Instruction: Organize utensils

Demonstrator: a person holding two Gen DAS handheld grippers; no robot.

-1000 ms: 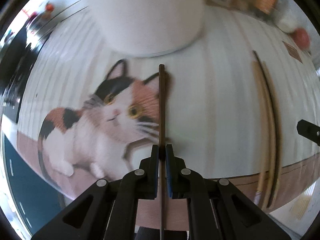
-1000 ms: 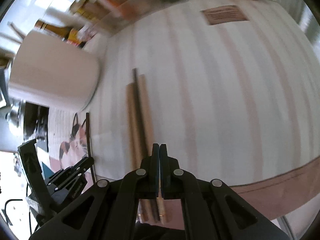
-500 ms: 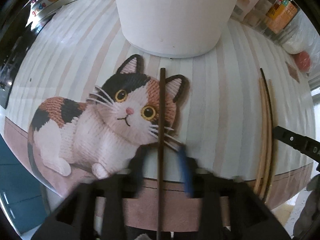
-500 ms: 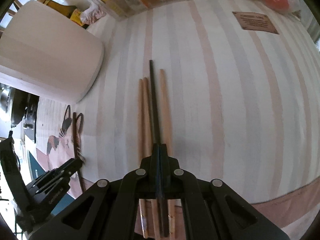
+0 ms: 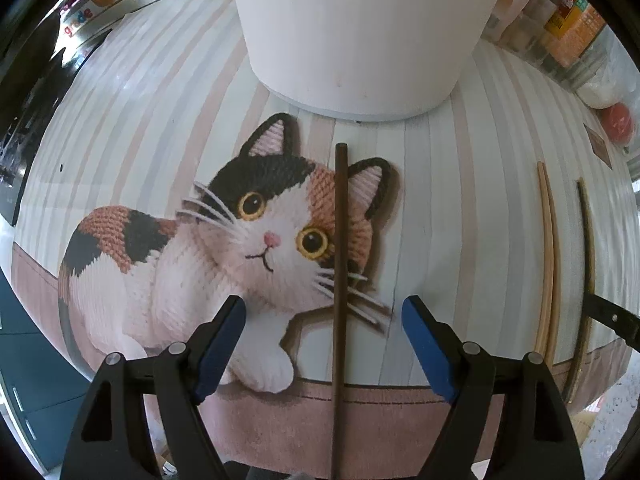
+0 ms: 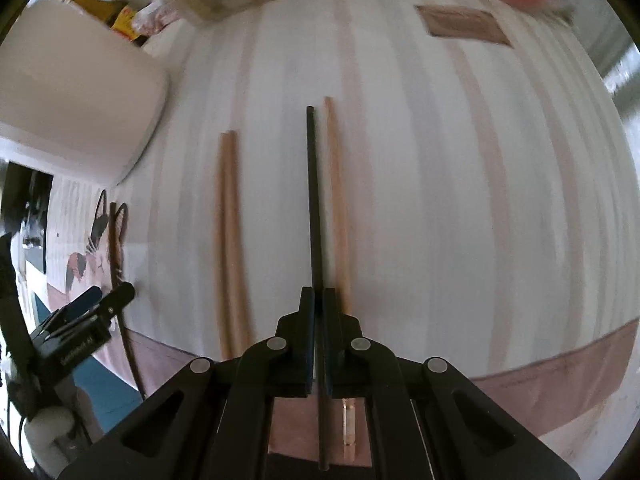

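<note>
Left wrist view only: white container [image 5: 362,32] at far edge of striped surface [image 5: 460,208], cat print below. Left claw [image 5: 324,320] spread wide, brown chopstick [image 5: 341,264] lying free between. Right wrist view: right claw [image 6: 316,304] pinching black chopstick [image 6: 314,200]; tan chopsticks [image 6: 226,232] flanking.

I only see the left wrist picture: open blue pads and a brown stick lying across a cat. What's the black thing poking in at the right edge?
Observer: That is the right gripper; its own camera shows it shut on a black chopstick.
Visitor: Anything next to that one?
Observer: A light wooden chopstick lies close along its right side.
Visitor: Plain wood?
Observer: Not quite: it has a shiny band near the end by the gripper.
</note>
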